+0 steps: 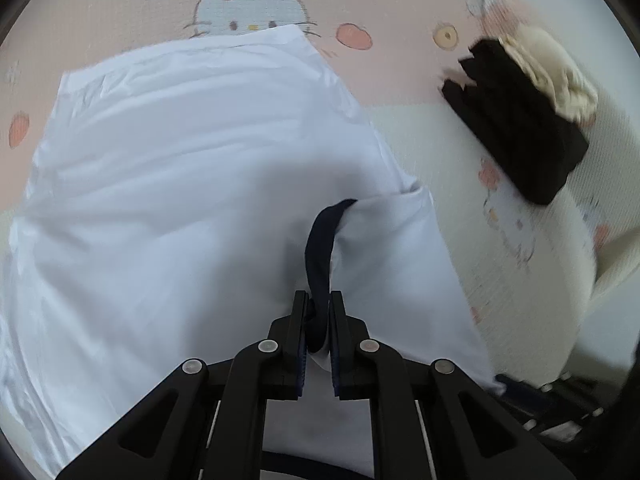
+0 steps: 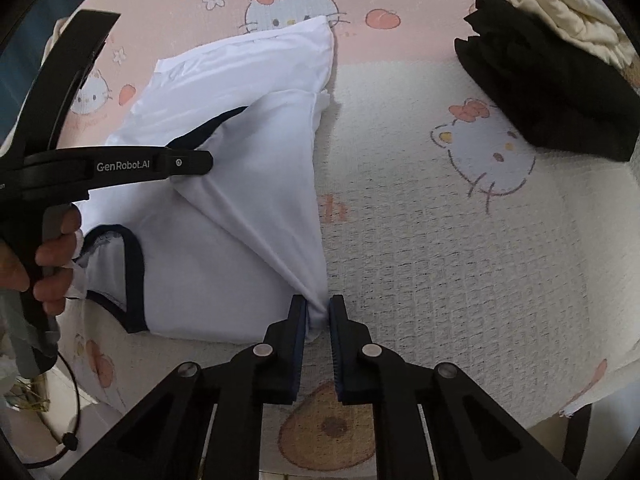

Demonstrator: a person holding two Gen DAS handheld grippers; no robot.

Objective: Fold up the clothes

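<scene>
Pinching the white shirt (image 2: 224,208) at lower centre, left tongs (image 1: 319,308) clamp its dark trim (image 1: 320,248) and right tongs (image 2: 319,312) its corner, likely to fold it.

Both views are lit evenly by soft, diffuse daylight; no single source can be placed. Only faint shadows are cast under the white, dark-trimmed garment (image 2: 224,184). Motion blur is seen in the left wrist view, strongest on the folded black and cream clothes pile (image 1: 524,108). The right wrist view is sharper. Strong fisheye bending and dark vignetted corners are noted in both.
</scene>
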